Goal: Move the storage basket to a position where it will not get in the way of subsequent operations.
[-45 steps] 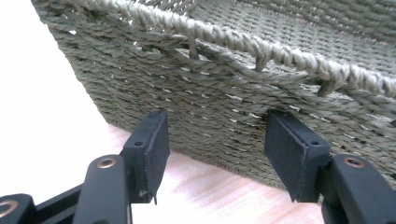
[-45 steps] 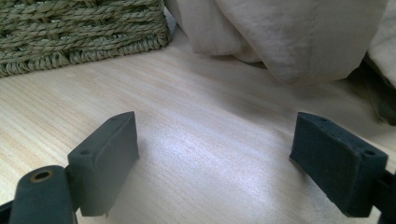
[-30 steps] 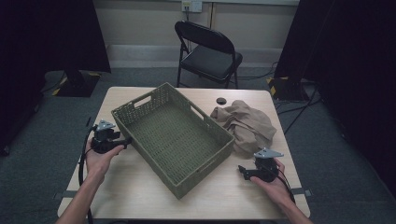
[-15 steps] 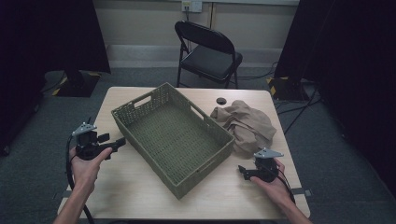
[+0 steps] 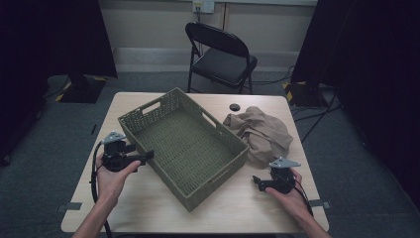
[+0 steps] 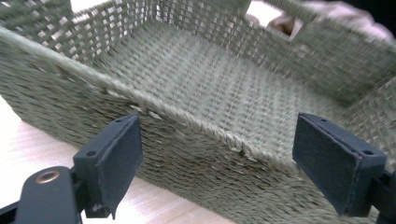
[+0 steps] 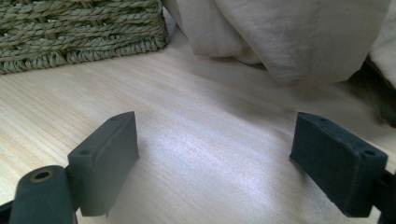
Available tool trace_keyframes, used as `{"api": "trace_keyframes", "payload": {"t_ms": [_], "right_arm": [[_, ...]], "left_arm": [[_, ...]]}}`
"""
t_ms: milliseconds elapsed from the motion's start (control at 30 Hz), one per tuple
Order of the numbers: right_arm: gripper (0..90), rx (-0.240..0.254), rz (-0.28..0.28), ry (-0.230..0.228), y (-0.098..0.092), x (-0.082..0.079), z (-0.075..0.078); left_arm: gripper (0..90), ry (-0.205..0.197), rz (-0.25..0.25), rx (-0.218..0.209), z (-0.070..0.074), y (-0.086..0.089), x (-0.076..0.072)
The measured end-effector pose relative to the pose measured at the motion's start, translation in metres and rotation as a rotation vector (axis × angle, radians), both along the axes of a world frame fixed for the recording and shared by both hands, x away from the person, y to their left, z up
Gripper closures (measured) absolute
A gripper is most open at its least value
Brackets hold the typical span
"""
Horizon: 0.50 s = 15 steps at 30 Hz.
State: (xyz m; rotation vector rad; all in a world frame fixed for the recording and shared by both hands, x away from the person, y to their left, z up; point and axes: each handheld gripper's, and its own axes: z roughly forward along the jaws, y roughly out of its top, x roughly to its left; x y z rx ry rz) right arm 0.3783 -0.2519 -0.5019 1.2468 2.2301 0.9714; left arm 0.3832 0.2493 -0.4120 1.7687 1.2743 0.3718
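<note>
Left claw (image 5: 147,156) wide open, jaws just been opening, nothing between the pads. Held level just off the basket's (image 5: 184,144) near-left long wall, rim running across between the two jaws in the left gripper view (image 6: 217,161), no contact visible. Bare desk (image 5: 148,208) strip behind and below that hand, running to the left and near edges; decent room there.

Right claw (image 5: 256,182) also wide open, empty, low over the desk at the near-right. In the right gripper view (image 7: 212,163), clear wood grain between the jaws; basket corner (image 7: 84,32) at top left, beige cloth (image 7: 289,37) at top right, both near but apart from the pads. Open wood between the basket's near corner and the right hand; desk's right edge close behind that hand.

Basket: olive-green woven rectangle, empty, set diagonally across the middle of the desk, one corner toward the near edge, the opposite toward the far-left. Slot handles cut in the short walls. Open weave on the upper walls, tighter weave on the floor.

Cloth (image 5: 260,131): crumpled beige heap just beside the basket's far-right wall, touching or nearly so; cannot tell which. Small dark round hole (image 5: 234,107) in the desk near the far edge. Black folding chair (image 5: 220,54) beyond the desk.
</note>
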Motion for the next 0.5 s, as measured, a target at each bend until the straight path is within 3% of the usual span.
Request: {"api": "trace_keyframes", "payload": {"t_ms": [300,500], "right_arm": [[14.0,0.0,0.001,0.001,0.0,0.0,0.0],[14.0,0.0,0.002,0.0,0.0,0.0,0.0]], "left_arm": [[17.9,0.038,0.012,0.06,0.001,-0.009,0.009],[20.2,0.046,-0.004,0.025,-0.001,-0.001,0.014]]}}
